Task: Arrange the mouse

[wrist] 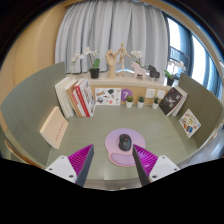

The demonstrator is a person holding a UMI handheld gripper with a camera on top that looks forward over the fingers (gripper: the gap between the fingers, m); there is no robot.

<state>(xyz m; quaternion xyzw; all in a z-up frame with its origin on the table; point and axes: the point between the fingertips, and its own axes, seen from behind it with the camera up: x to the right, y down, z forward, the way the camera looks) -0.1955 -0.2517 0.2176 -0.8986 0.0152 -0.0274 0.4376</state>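
Observation:
A dark computer mouse (125, 141) sits on a round lilac mouse pad (125, 147) on the grey-green desk (40, 160). It lies just ahead of my gripper (113, 162), a little right of the gap's middle. The two fingers (84, 160) with magenta pads are spread wide and hold nothing. The mouse is apart from both fingertips.
A row of upright books (76, 97) stands at the back left, with a flat book (53, 128) lying on the desk left of the pad. Framed pictures (188, 124) and small items line the back and right edge. Potted plants (94, 67) stand before the curtains.

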